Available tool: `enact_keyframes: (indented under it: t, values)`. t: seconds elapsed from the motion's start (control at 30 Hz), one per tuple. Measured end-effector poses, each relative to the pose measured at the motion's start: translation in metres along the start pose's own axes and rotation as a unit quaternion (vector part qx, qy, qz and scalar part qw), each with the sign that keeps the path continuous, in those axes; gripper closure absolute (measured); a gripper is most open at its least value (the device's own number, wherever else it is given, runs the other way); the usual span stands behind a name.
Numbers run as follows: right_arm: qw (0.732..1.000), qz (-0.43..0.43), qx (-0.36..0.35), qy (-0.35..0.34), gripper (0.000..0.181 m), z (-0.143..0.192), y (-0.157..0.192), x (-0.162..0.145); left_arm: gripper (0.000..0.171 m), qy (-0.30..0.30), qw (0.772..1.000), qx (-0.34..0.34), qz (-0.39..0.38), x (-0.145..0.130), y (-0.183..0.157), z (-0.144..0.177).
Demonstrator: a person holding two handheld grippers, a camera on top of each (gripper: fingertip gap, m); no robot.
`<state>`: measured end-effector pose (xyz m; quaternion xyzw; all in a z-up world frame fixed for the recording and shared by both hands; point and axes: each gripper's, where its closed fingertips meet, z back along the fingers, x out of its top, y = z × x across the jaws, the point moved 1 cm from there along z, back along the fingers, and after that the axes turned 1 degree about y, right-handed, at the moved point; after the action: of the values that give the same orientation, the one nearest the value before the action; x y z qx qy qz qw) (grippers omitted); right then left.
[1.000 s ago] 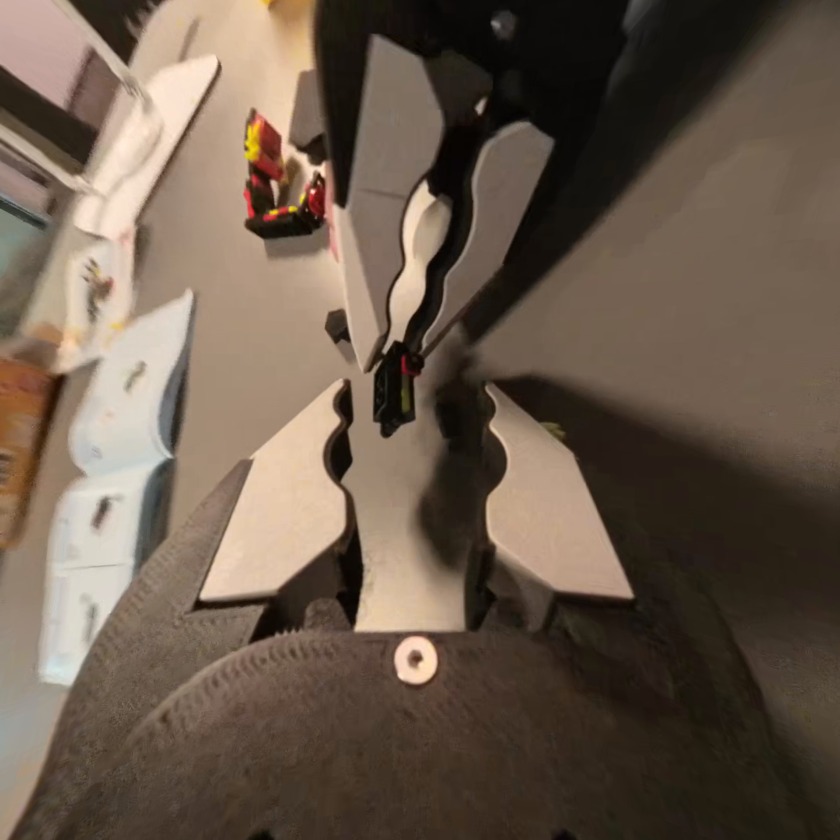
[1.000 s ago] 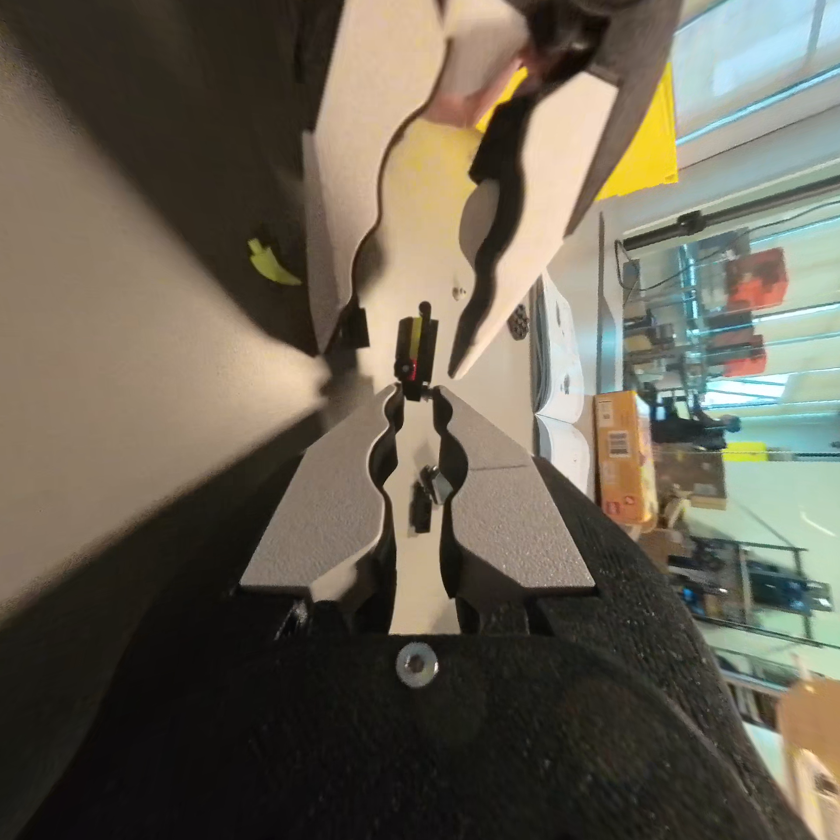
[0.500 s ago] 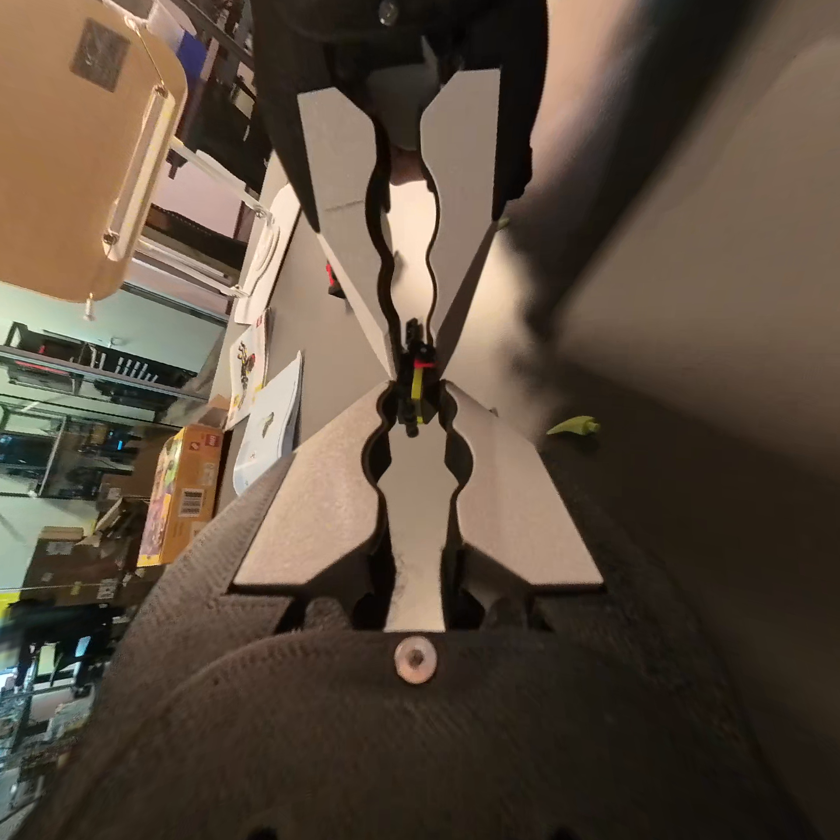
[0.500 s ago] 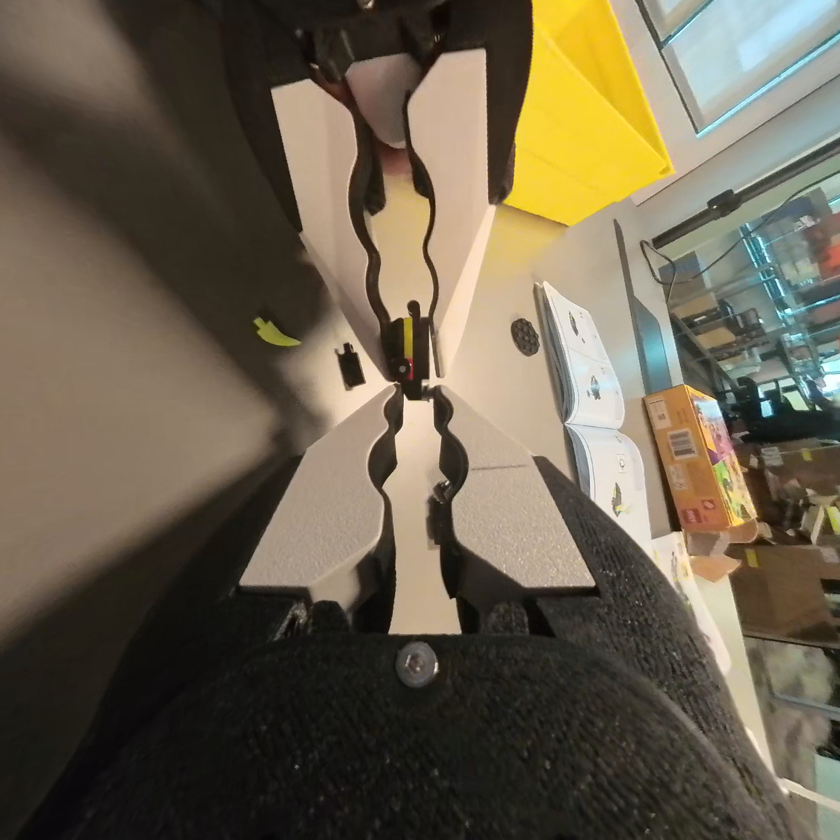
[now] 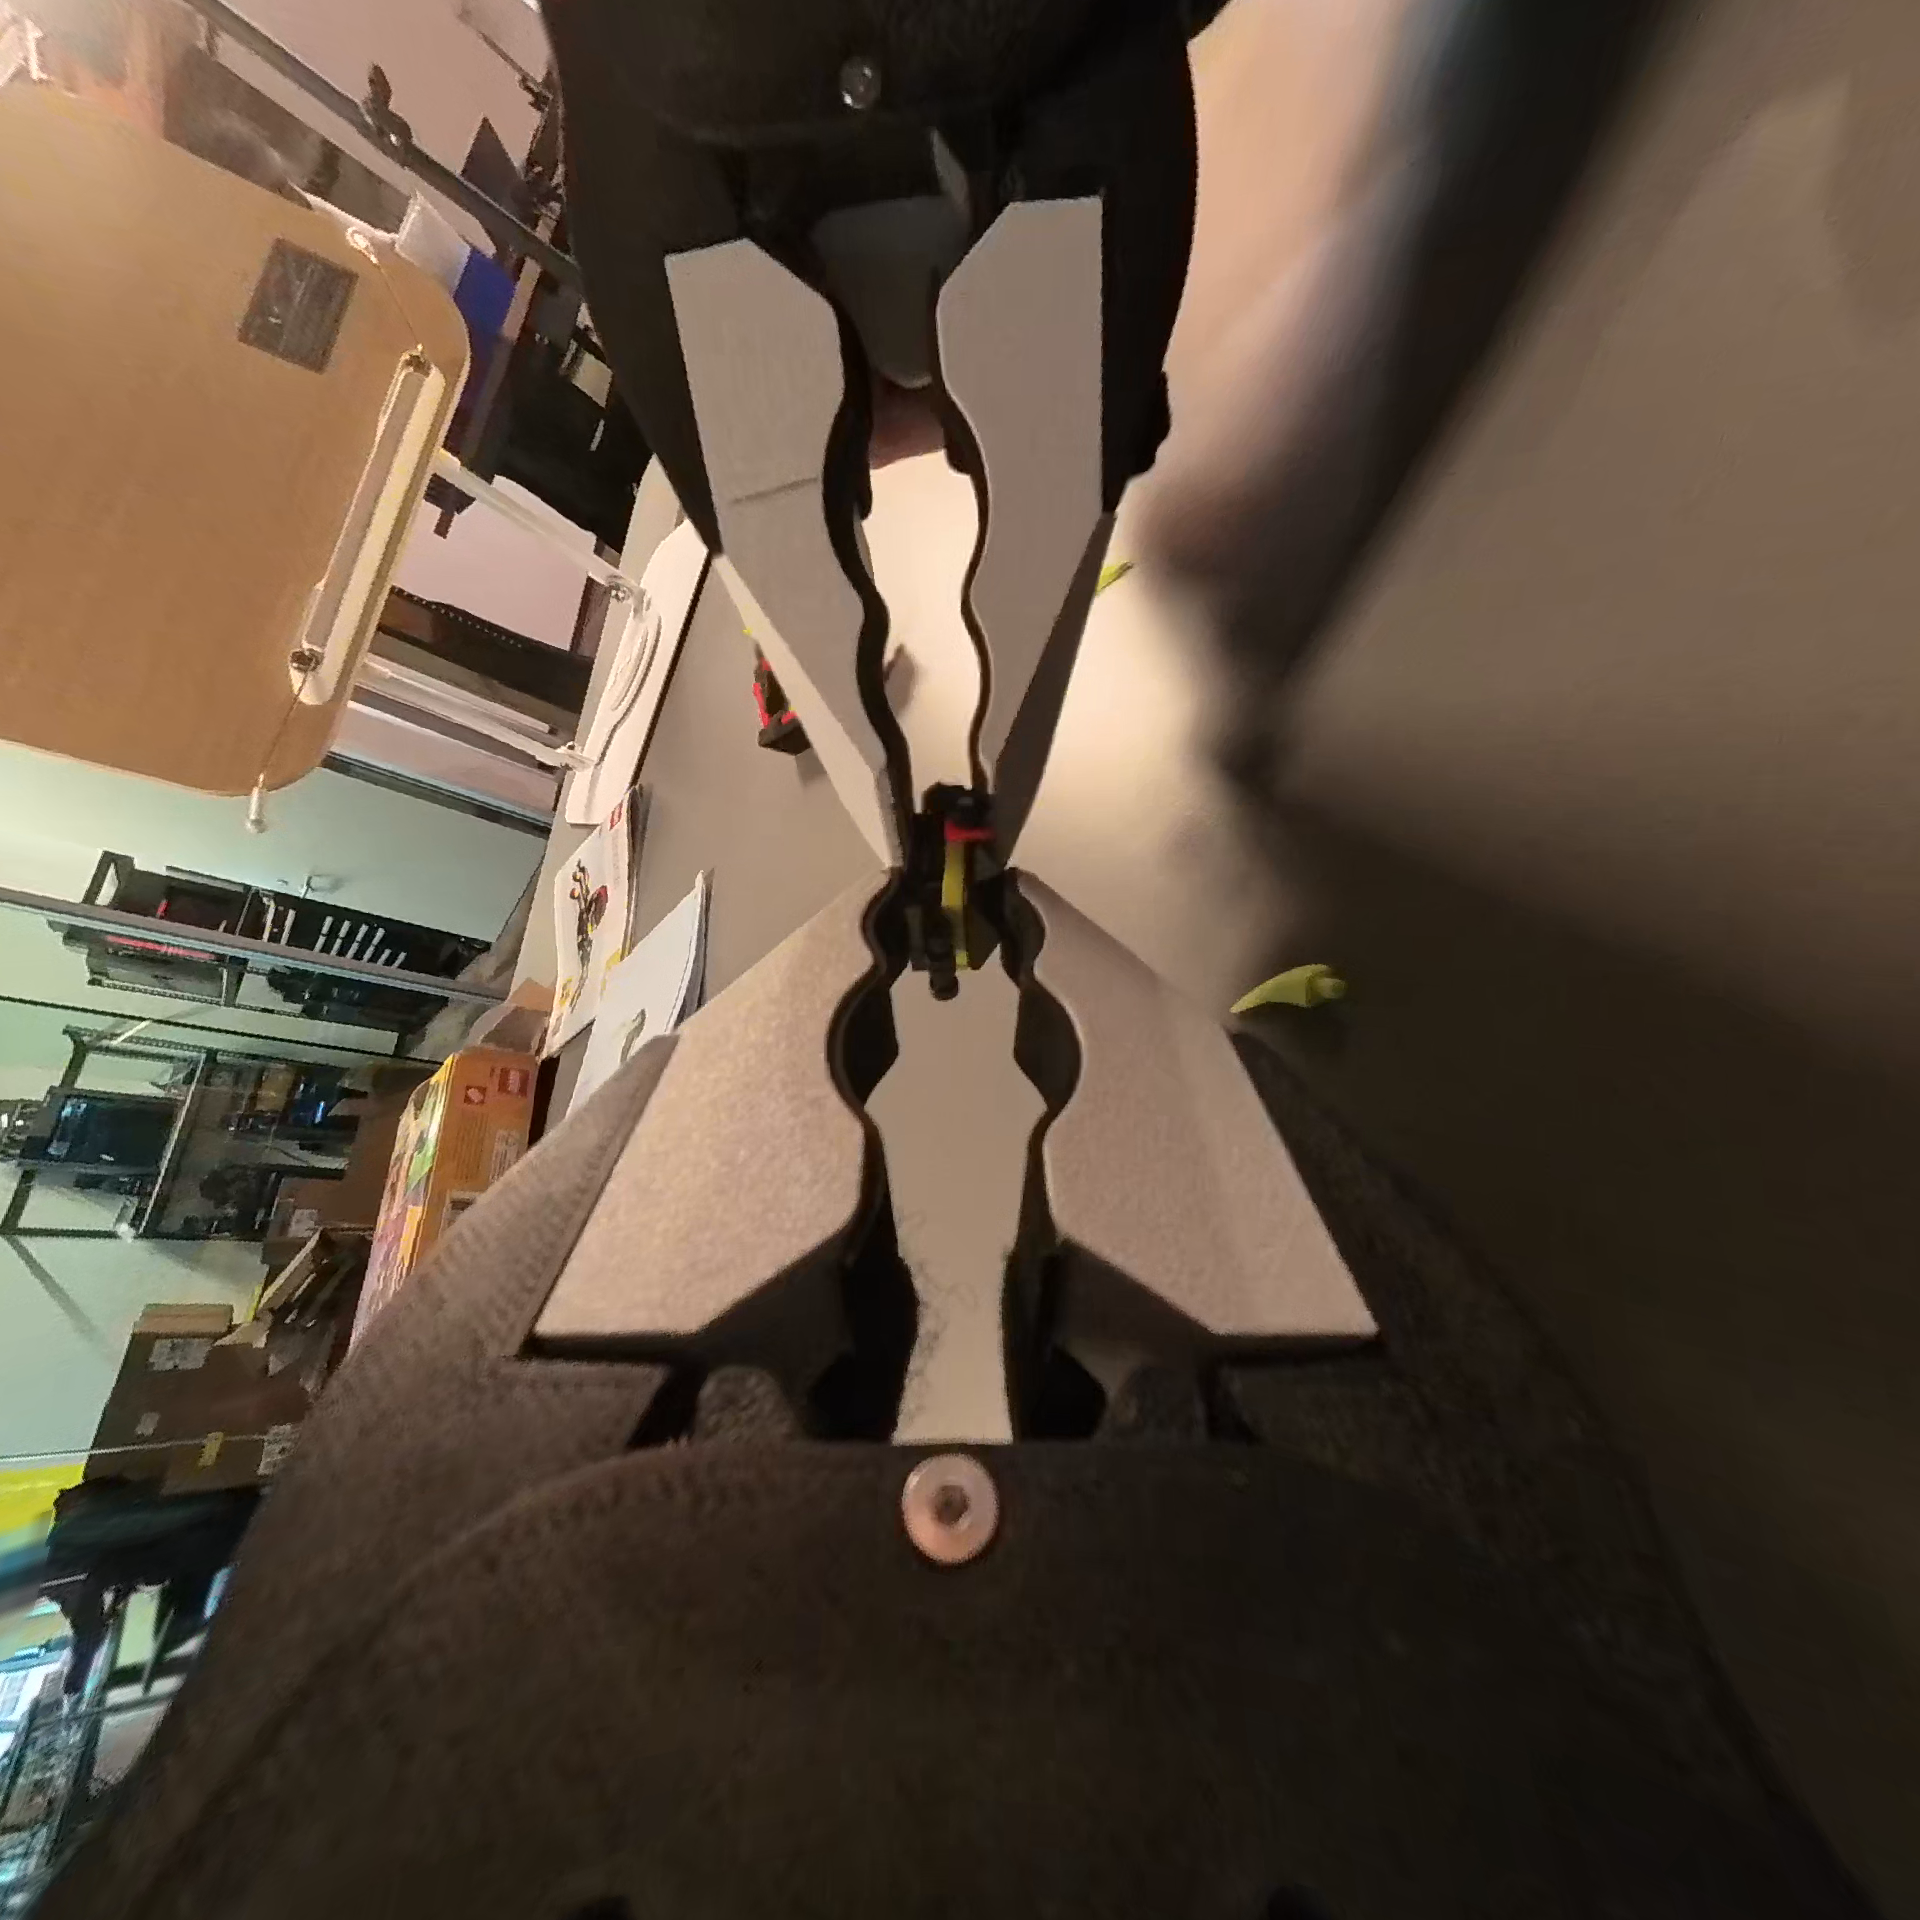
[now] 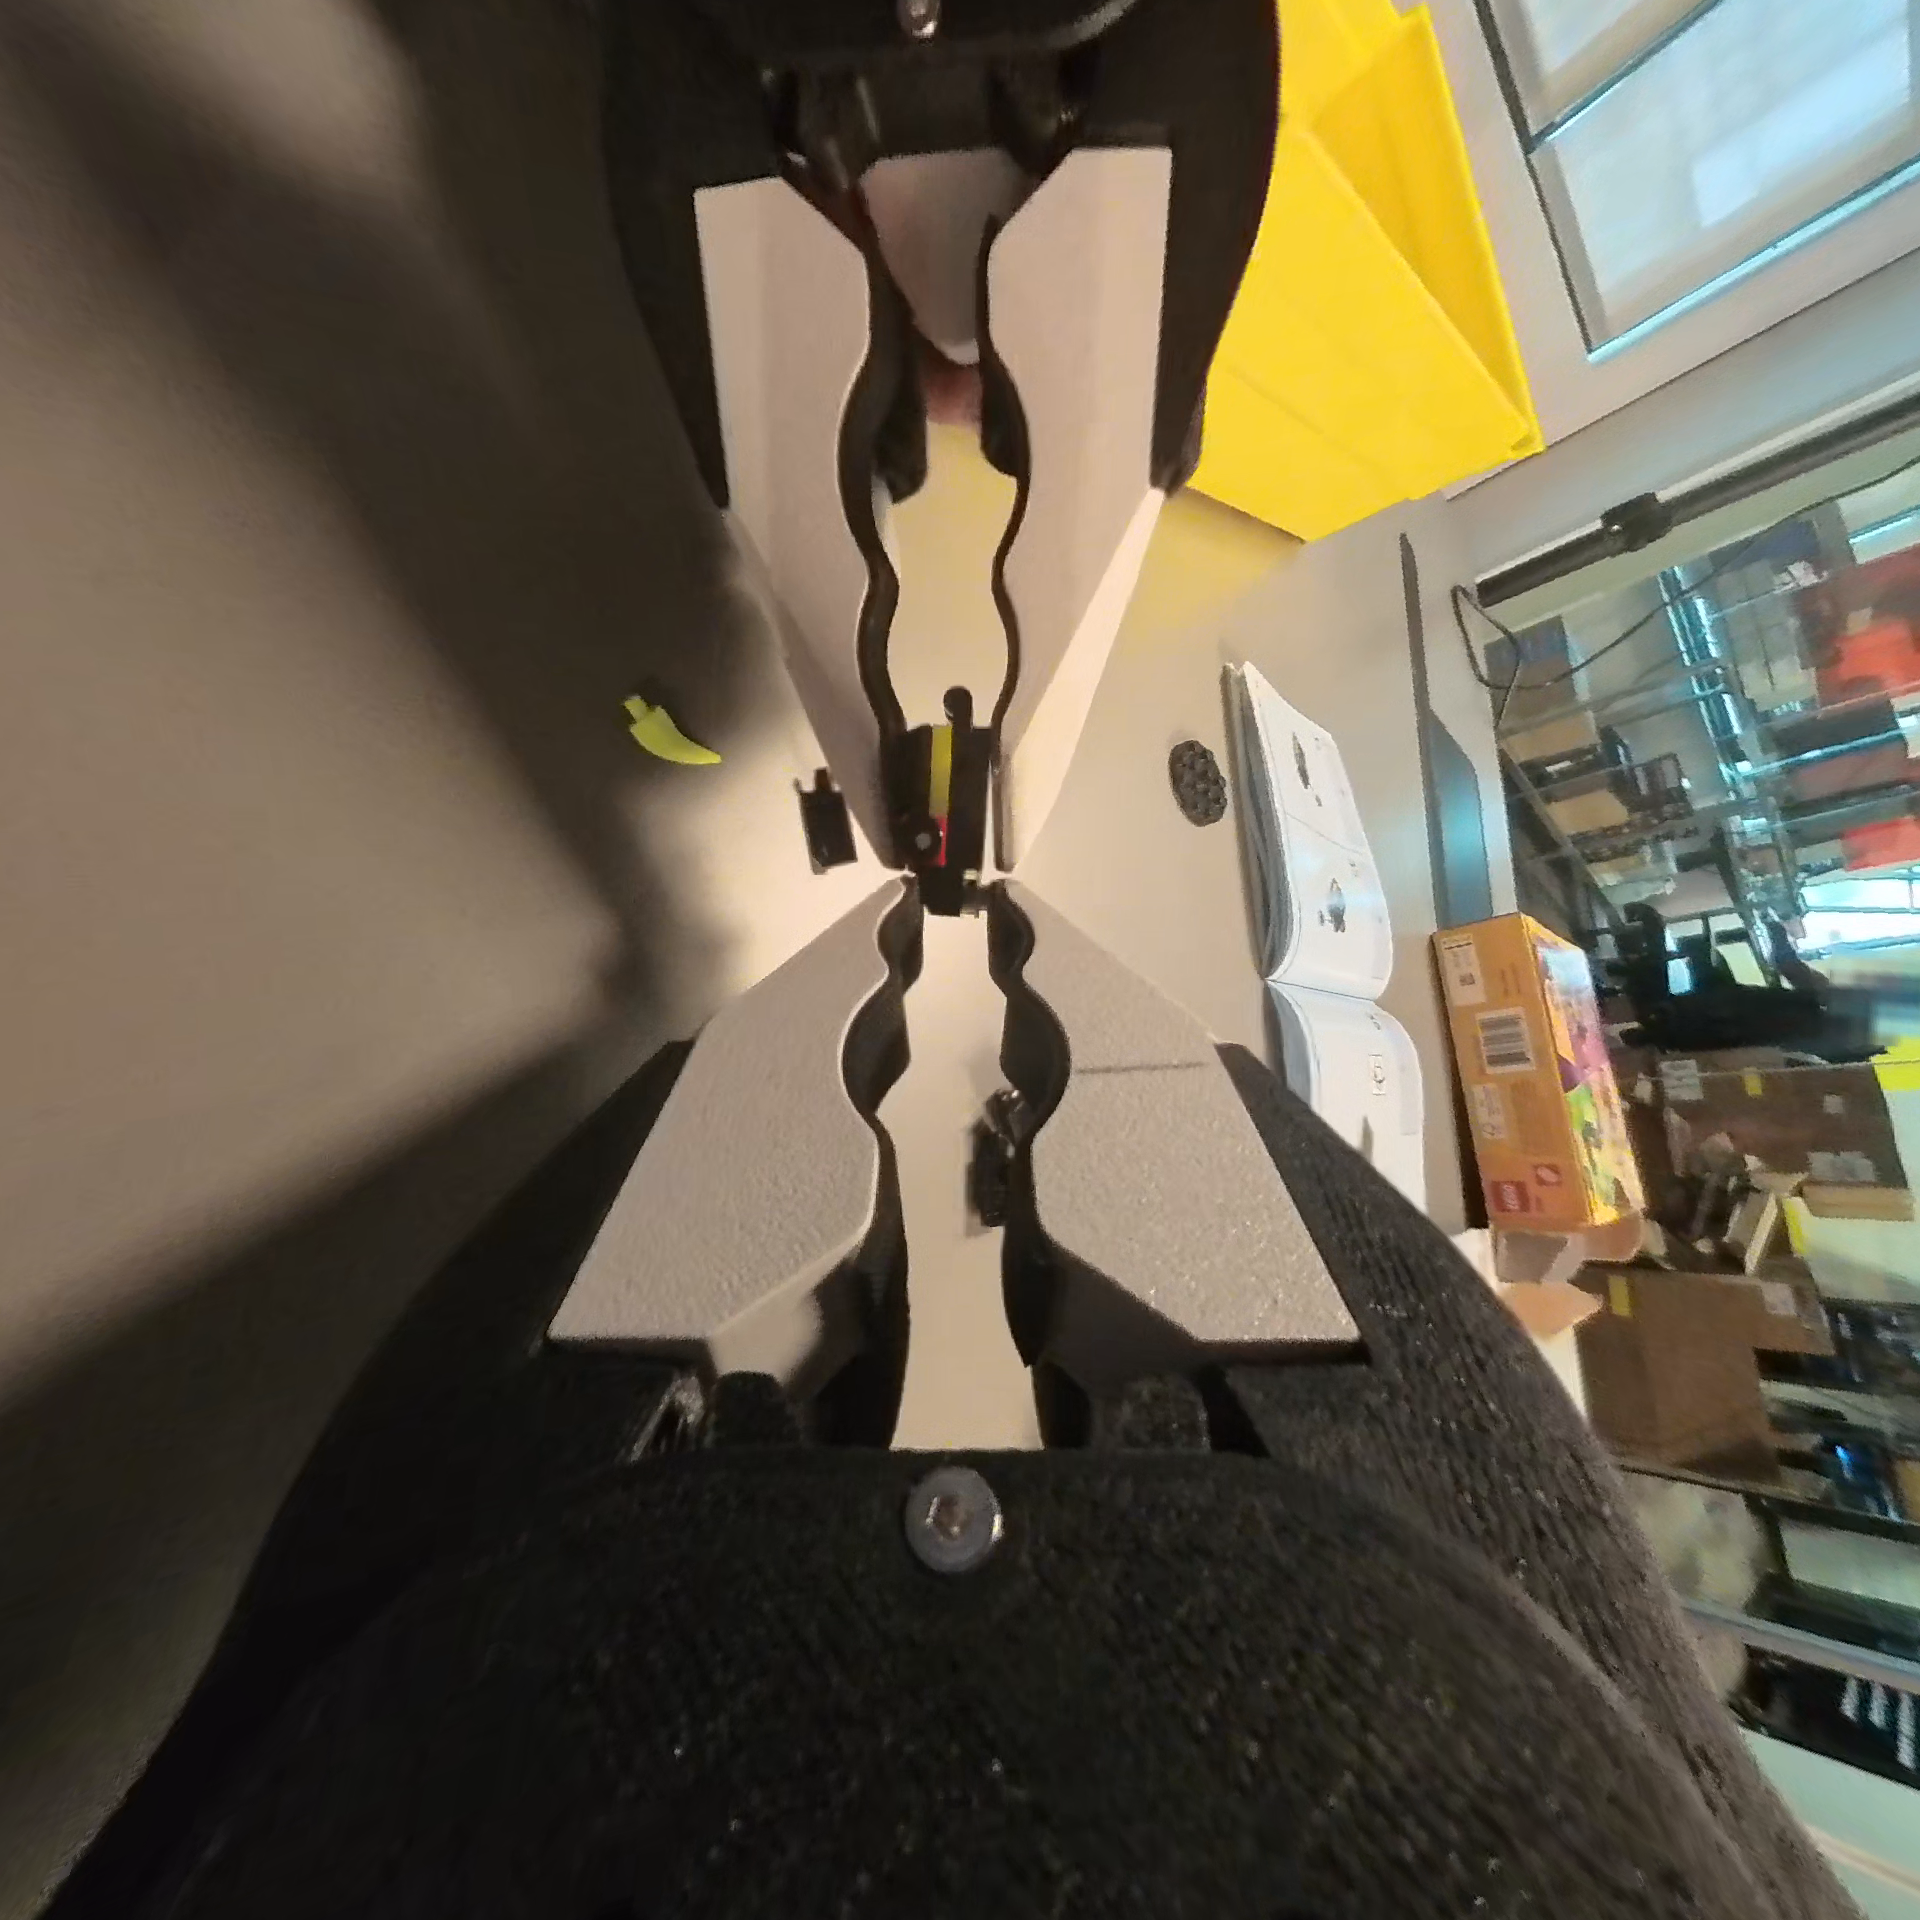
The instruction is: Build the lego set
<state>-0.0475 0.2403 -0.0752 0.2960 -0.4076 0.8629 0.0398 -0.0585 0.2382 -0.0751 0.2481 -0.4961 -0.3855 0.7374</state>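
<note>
Grey table (image 6: pixel 1132 665), left tool (image 5: pixel 948 906) and right tool (image 6: pixel 948 902) tip to tip, both clamped on small black-yellow lego assembly (image 5: pixel 948 883).

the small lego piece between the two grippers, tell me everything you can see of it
The lego piece is a tiny assembly, mostly black glossy plastic with a lime-yellow strip along it and a small red bit near one end; a thin black peg sticks out of one end. It is held in the air above the grey table, pinched from opposite ends: the left gripper and the right gripper meet tip to tip on it. Finer detail is too small to tell.
</note>
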Motion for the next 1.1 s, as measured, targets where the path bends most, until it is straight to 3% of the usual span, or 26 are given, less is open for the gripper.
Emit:
enact_keyframes:
  t: [0.63,0.8,1.1]
  values:
    - [1.000,0.004,0.025,0.012,0.171,0.000,0.008,-0.002,0.155,-0.017,1.000,-0.015,-0.010,0.004,-0.009,0.001]
    - [0.999,-0.033,0.024,0.008,0.169,-0.004,0.007,-0.003,0.155,-0.013,1.000,-0.026,0.004,0.000,-0.009,0.001]
    - [0.981,-0.164,0.105,0.015,0.171,-0.005,0.016,-0.018,0.155,0.022,0.998,-0.062,0.003,-0.011,-0.018,-0.001]
